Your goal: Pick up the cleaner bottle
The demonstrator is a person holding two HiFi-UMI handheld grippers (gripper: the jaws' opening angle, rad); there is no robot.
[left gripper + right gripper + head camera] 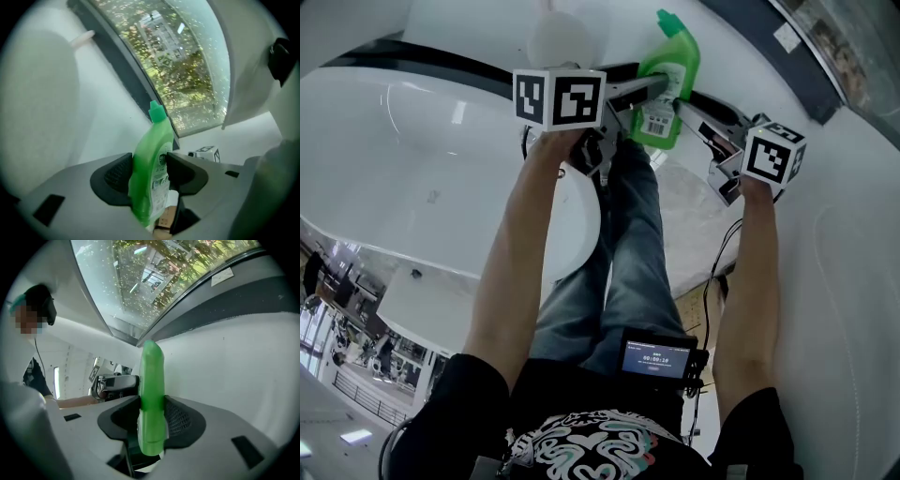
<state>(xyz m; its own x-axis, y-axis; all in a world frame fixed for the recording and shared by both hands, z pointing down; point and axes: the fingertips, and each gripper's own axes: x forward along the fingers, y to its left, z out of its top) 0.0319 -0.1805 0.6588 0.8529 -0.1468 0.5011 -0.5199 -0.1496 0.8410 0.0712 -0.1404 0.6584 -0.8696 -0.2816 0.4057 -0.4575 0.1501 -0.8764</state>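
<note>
The green cleaner bottle (671, 66) stands upright ahead of me against a white ledge, with its barcode label toward me. My left gripper (661, 94) reaches it from the left. In the left gripper view both dark pads (115, 176) lie against the broad sides of the cleaner bottle (152, 168). My right gripper (686, 108) comes in from the right. In the right gripper view its pads (180, 420) press the narrow edges of the cleaner bottle (151, 390). The bottle's base is hidden in all views.
A white curved tub-like surface (412, 141) spreads to the left, with a dark strip (441, 61) behind it. A sloped window (187, 61) rises behind the bottle. My legs (623, 253) and a small screen (657, 357) at my waist are below.
</note>
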